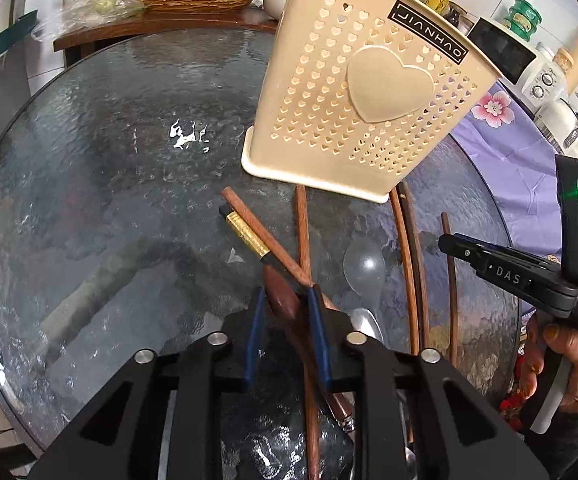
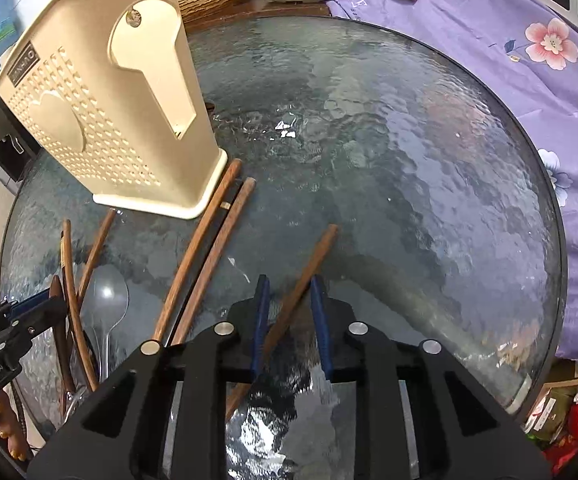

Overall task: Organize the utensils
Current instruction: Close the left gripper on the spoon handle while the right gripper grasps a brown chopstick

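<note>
The round glass table point(image 2: 429, 160) lies bare across its far and right side, so a gripper can pass there freely up to the purple floral cloth point(image 2: 509, 60) draped at its edge. The cream utensil holder point(image 2: 101, 120) stands upright at the left and blocks that side. Just in front of its base, wooden chopsticks point(image 2: 205, 248) lie fanned out with a clear plastic spoon point(image 2: 107, 300) among them, leaving only narrow gaps. 1 chopstick point(image 2: 301, 280) lies apart, between the right gripper's point(image 2: 289, 292) spread fingers. The left gripper point(image 1: 287, 300) crowds the pile, its fingers around a dark wooden handle point(image 1: 285, 300).
</note>
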`<move>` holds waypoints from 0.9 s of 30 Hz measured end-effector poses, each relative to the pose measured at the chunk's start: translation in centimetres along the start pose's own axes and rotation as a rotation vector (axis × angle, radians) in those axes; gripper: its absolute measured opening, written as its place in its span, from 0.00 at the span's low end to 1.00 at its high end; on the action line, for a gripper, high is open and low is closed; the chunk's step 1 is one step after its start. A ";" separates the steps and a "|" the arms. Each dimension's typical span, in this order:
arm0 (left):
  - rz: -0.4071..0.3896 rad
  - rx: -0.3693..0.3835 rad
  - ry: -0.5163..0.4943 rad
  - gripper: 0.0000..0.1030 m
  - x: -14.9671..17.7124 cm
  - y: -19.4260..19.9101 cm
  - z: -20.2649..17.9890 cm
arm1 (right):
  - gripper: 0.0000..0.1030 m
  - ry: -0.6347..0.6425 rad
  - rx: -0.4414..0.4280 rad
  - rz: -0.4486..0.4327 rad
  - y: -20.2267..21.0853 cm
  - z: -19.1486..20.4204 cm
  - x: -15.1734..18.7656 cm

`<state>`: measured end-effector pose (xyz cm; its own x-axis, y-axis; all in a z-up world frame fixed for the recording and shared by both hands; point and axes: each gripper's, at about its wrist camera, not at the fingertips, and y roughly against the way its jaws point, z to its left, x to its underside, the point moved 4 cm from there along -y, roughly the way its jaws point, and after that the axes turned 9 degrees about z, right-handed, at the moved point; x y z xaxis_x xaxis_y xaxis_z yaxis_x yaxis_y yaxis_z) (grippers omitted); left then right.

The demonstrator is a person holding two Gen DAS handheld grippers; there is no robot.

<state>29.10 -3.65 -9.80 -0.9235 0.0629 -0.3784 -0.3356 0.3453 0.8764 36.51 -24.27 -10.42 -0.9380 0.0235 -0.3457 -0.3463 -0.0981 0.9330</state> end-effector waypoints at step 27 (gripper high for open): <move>-0.106 0.046 -0.006 0.14 -2.9 2.2 -1.2 | 0.08 -0.044 -0.176 -0.160 2.2 -2.0 -3.9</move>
<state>30.82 -4.18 -6.44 -0.8818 0.0294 -0.4706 -0.4228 0.3926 0.8168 39.45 -26.55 -7.23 -0.8725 0.0960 -0.4791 -0.4866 -0.2610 0.8337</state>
